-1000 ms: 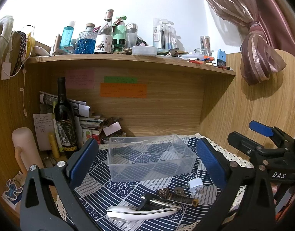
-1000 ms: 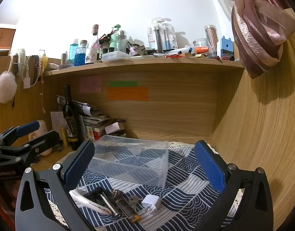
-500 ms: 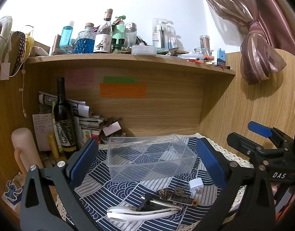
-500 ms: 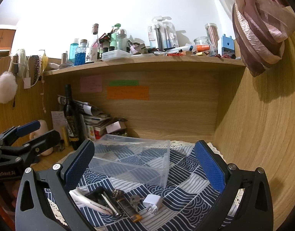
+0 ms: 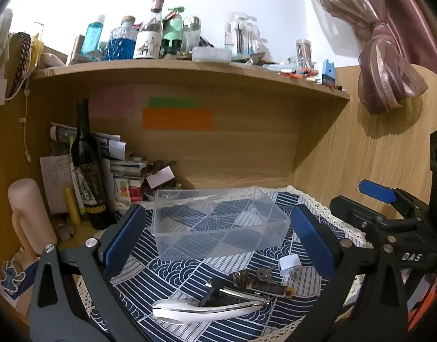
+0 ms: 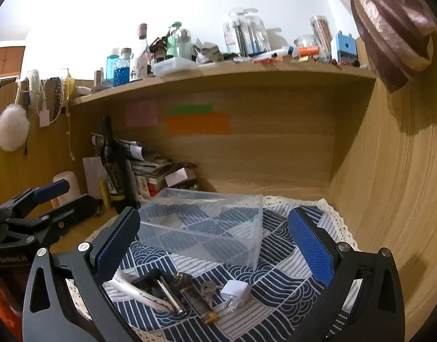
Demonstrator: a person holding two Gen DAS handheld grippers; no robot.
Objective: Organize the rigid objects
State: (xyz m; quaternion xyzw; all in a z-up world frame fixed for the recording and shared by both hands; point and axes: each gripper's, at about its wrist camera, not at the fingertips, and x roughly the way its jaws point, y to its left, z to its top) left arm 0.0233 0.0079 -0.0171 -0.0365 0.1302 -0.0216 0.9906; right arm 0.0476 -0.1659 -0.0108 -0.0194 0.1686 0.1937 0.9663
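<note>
A clear plastic box [image 5: 218, 222] [image 6: 207, 225] stands empty on the blue patterned cloth [image 5: 173, 273]. In front of it lie a white-and-chrome handle tool [image 5: 207, 309] [image 6: 144, 292], keys [image 5: 264, 272] [image 6: 208, 289], a gold lighter [image 5: 269, 287] [image 6: 200, 305] and a white plug adapter [image 5: 288, 263] [image 6: 237, 290]. My left gripper [image 5: 218, 239] is open, above the small objects and facing the box. My right gripper [image 6: 215, 242] is open too, to the right, also above the objects. Each gripper shows at the edge of the other's view.
A dark wine bottle [image 5: 87, 171], stacked papers and a pink mug [image 5: 27, 216] stand at the back left. A shelf [image 5: 190, 68] crowded with bottles hangs overhead. A wooden side wall [image 6: 389, 199] closes the right. A tied curtain [image 5: 389, 71] hangs upper right.
Both grippers have shifted only slightly; the right wrist view has drifted a little toward the box. Nothing was grasped or moved.
</note>
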